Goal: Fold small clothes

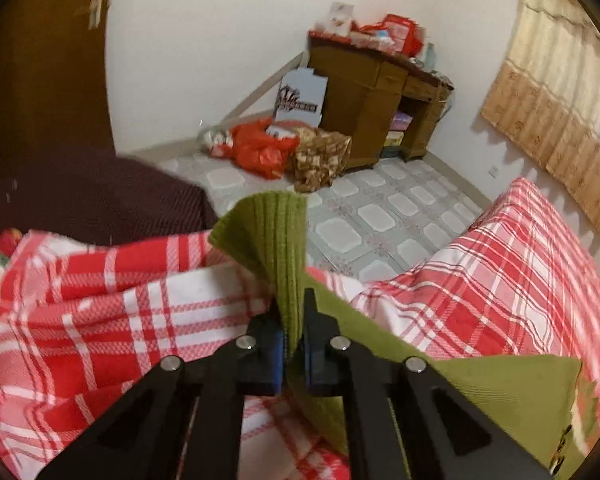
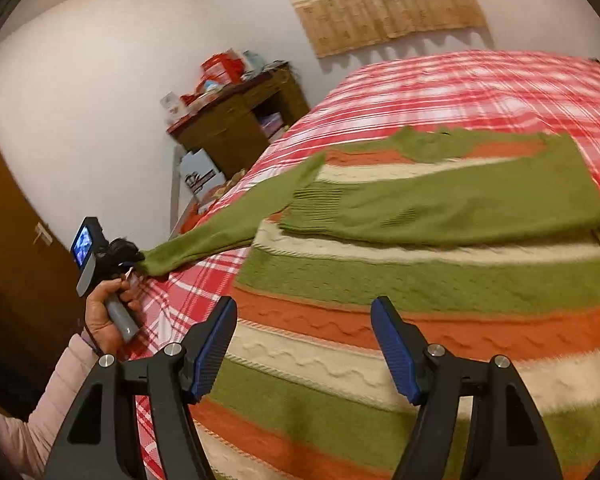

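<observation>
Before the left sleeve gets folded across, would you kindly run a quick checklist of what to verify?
1. Left gripper shut on the sleeve cuff: ok.
2. Sleeve pulled out straight from the sweater, no twist visible: ok.
3. Other sleeve already folded across the body: ok.
4. Right gripper open and above the sweater, free to help: ok.
5. Sweater body lying flat on the bed: ok where visible; the near hem is hidden behind the gripper.
6. Grip deep enough not to slip: cannot tell.
</observation>
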Available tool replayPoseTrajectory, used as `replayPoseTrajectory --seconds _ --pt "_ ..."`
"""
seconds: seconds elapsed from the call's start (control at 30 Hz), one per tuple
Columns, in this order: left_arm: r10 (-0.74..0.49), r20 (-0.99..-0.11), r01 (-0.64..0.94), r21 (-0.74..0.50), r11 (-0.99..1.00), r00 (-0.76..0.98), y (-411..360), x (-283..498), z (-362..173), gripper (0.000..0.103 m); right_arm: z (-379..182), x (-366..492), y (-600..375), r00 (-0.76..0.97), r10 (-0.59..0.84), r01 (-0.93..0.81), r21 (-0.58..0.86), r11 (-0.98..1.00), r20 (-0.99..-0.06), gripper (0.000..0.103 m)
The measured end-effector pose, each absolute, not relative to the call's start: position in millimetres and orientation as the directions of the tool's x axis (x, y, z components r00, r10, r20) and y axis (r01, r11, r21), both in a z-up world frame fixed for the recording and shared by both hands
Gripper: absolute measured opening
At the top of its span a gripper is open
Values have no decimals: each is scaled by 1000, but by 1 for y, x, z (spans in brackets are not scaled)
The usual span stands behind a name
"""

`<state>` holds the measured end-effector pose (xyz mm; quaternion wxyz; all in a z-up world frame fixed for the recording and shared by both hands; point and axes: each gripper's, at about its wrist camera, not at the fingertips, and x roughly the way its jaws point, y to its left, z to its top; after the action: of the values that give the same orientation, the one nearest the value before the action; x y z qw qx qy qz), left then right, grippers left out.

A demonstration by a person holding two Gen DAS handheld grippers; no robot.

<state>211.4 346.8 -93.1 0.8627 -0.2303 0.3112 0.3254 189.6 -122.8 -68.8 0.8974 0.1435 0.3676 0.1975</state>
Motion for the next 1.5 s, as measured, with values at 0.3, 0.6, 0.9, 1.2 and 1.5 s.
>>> replayPoseTrajectory --seconds 0.3,0.6,0.9,1.2,1.5 --pt "295 -429 -345 -41 938 854 190 221 -10 6 -75 182 -170 688 442 -119 511 851 -576 70" --pt "-104 -492 113 -12 994 865 18 210 -36 6 -84 168 -202 706 408 -31 550 834 -579 70" --pt "-106 -689 192 49 980 717 -14 212 -96 18 -97 158 -219 698 386 38 570 821 -603 70" --pt "-60 -658 -36 -132 991 751 78 177 -95 93 -72 198 -221 687 413 -10 561 828 -597 71" --pt "49 -678 -120 -58 991 733 72 179 -124 102 -110 287 -159 605 387 -78 432 898 -696 68"
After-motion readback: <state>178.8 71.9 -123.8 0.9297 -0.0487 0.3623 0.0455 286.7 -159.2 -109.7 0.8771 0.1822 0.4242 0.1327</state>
